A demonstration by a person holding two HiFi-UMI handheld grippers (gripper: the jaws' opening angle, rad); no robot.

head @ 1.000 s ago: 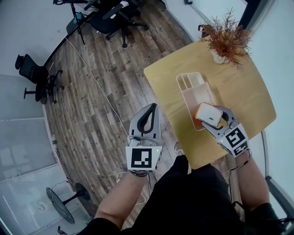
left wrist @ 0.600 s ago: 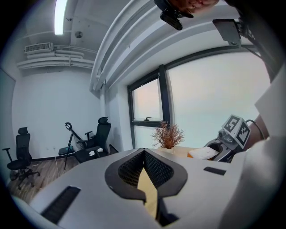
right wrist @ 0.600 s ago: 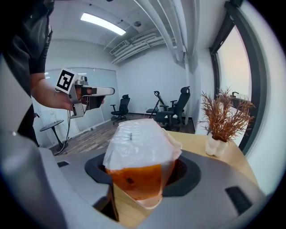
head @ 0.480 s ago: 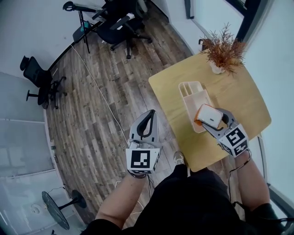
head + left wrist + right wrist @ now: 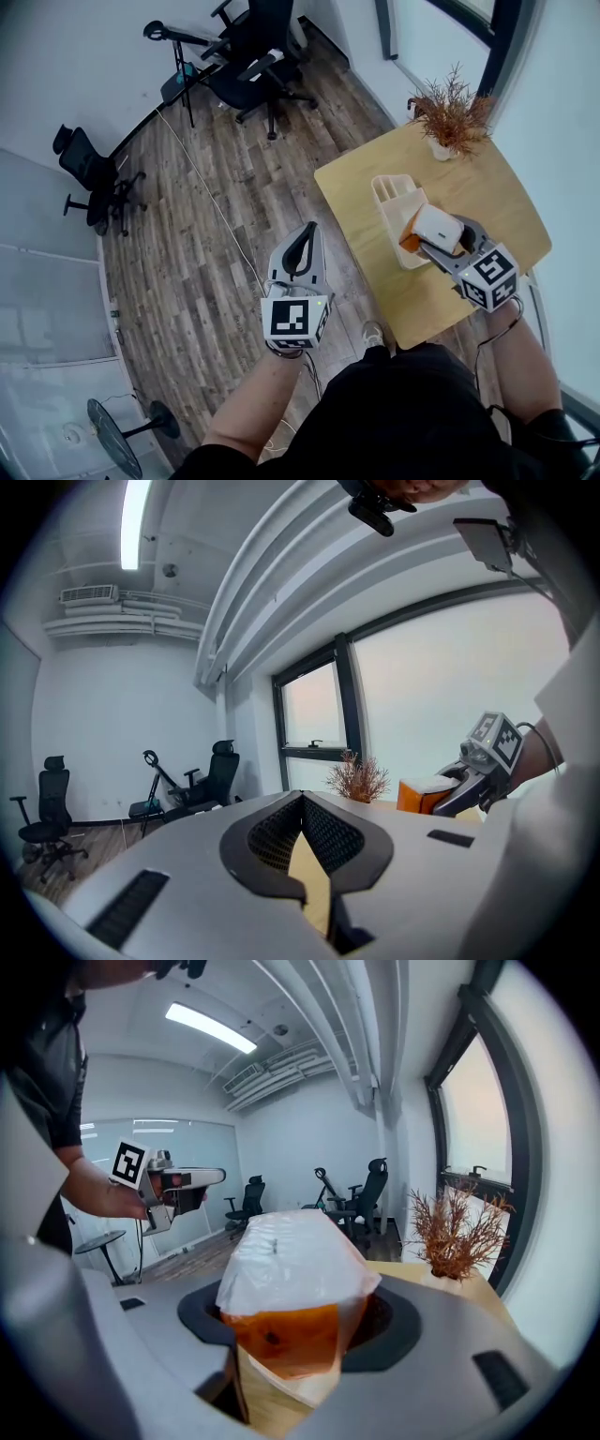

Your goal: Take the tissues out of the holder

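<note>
My right gripper (image 5: pixel 442 236) is shut on a tissue pack (image 5: pixel 437 224), white plastic on top and orange below. It holds the pack above the near end of the cream holder (image 5: pixel 393 193) on the round wooden table (image 5: pixel 502 192). In the right gripper view the tissue pack (image 5: pixel 292 1283) fills the space between the jaws. My left gripper (image 5: pixel 307 231) hangs over the wooden floor left of the table, fingertips together and nothing in them. The left gripper view shows the right gripper (image 5: pixel 472 782) with the tissue pack (image 5: pixel 427 793) at the right.
A dried orange plant in a white pot (image 5: pixel 450 114) stands at the table's far edge. Office chairs (image 5: pixel 261 54) and a stand are across the floor (image 5: pixel 197 272), with another chair (image 5: pixel 89 173) at the left. A window wall runs along the right.
The right gripper has lifted the tissue pack slightly up and to the right over the holder's near end. The left gripper has kept its place.
</note>
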